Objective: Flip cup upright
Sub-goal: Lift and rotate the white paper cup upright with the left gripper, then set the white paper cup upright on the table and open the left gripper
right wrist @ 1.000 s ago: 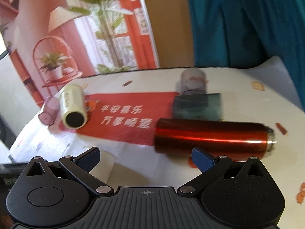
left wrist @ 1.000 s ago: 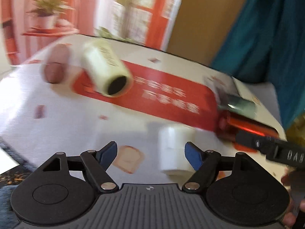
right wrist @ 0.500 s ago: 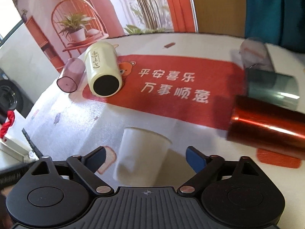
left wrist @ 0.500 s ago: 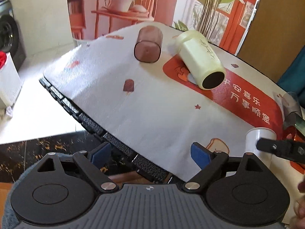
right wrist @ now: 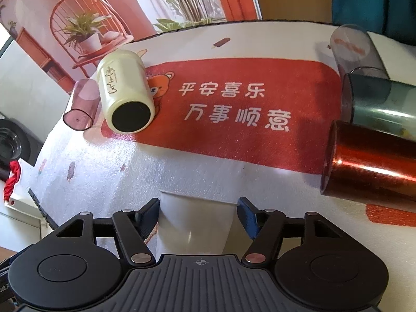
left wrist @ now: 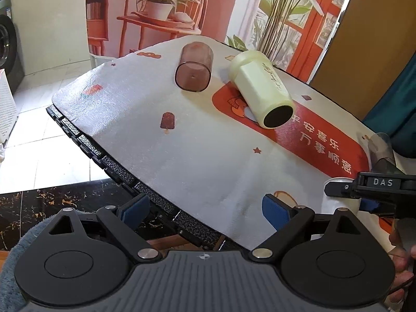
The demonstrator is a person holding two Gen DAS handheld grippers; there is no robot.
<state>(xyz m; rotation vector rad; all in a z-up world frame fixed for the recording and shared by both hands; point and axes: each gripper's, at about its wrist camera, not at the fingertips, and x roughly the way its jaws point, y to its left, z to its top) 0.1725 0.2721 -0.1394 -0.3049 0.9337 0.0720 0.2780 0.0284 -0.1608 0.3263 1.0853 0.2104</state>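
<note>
A white paper cup [right wrist: 193, 221] lies on the tablecloth between the fingers of my right gripper [right wrist: 199, 214]. The jaws stand on either side of the cup with small gaps, so the gripper is open around it. In the left wrist view only a sliver of the cup [left wrist: 338, 182] shows at the right edge, behind the right gripper's black arm [left wrist: 374, 187]. My left gripper [left wrist: 205, 209] is open and empty, held back over the table's near-left edge.
On the table [left wrist: 182, 156] lie a cream bottle [right wrist: 124, 93], a pink clear cup [right wrist: 80, 109], a red metallic flask [right wrist: 371, 163], a dark teal tumbler [right wrist: 379, 104] and a clear cup [right wrist: 351, 46]. The floor [left wrist: 39, 150] drops off at left.
My right gripper has moved forward so its fingers now flank the white cup. My left gripper has drawn back and swung left, off the cup toward the table edge.
</note>
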